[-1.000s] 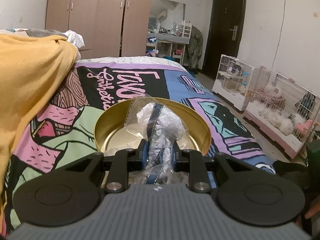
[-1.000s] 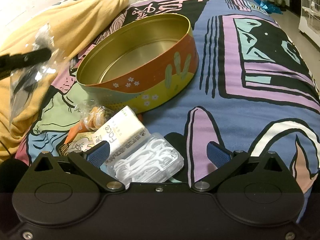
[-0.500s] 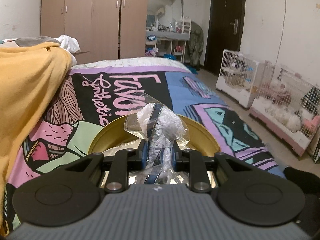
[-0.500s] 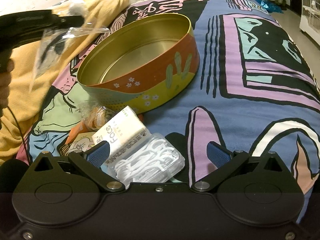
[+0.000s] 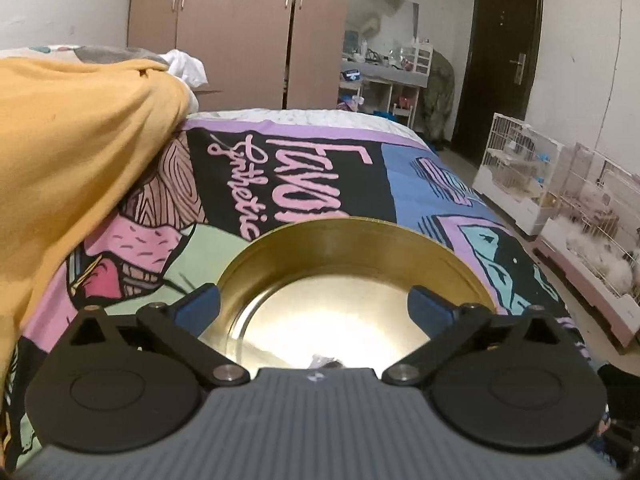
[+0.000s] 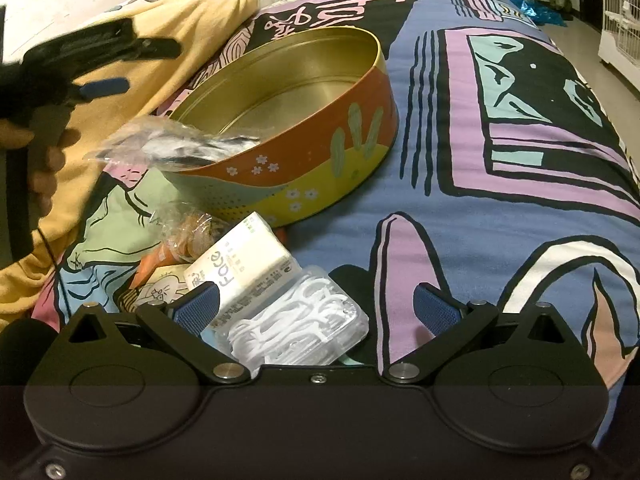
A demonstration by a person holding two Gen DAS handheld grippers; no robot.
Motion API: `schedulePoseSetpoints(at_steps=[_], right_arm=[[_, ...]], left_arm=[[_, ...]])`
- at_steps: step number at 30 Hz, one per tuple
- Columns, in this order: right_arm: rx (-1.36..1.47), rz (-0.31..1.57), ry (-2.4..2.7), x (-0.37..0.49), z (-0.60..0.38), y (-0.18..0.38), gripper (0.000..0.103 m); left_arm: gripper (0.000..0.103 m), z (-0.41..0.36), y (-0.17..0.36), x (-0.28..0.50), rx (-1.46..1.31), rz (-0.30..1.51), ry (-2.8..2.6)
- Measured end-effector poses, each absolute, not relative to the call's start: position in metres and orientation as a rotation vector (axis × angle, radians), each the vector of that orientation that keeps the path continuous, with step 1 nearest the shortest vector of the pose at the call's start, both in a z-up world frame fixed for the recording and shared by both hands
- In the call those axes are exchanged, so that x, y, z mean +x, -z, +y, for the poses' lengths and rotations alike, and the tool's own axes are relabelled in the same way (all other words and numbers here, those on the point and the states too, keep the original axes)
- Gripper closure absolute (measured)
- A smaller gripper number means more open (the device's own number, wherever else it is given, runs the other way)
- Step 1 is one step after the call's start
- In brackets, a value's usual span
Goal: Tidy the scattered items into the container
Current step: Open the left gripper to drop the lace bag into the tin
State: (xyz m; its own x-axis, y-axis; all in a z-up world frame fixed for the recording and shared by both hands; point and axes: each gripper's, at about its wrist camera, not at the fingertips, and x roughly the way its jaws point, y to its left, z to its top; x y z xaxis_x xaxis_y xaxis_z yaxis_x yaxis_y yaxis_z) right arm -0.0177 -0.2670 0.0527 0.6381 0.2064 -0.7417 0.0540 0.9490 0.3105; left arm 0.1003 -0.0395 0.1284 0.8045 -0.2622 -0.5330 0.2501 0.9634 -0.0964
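Observation:
A round tin (image 6: 304,120) with a gold inside and a red and yellow outside sits on the patterned bedspread; it also shows in the left wrist view (image 5: 340,252). My left gripper (image 5: 314,304) is open above the tin's near-left rim; in the right wrist view it (image 6: 120,64) hangs open at the left. A clear bag with a blue and white item (image 6: 168,148) lies across the tin's left rim, partly inside. My right gripper (image 6: 316,304) is open around a clear box of white floss picks (image 6: 304,328) and a white tissue pack (image 6: 244,268).
A clear bag with orange contents (image 6: 188,232) and a printed card (image 6: 164,284) lie left of the tissue pack. A yellow blanket (image 5: 72,152) is heaped along the bed's left side. White pet cages (image 5: 560,208) stand on the floor at the right.
My left gripper has opened and let go of the clear bag, which has dropped onto the tin's left rim. The left gripper has moved further over the tin. The right gripper has not moved.

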Motion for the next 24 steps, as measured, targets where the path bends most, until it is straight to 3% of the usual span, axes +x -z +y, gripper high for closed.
schedulePoseSetpoints(at_steps=[12,24], right_arm=[[0.306,0.88,-0.087,-0.017,-0.266,-0.051,0.0],[0.232,0.871,-0.118,-0.021,-0.256,-0.055,0.0]], left_arm=[[0.0,-0.002,-0.099,0.059,-0.017,0.687,0.317],[0.0,-0.019,-0.056,-0.007,0.113,0.798,0.502]])
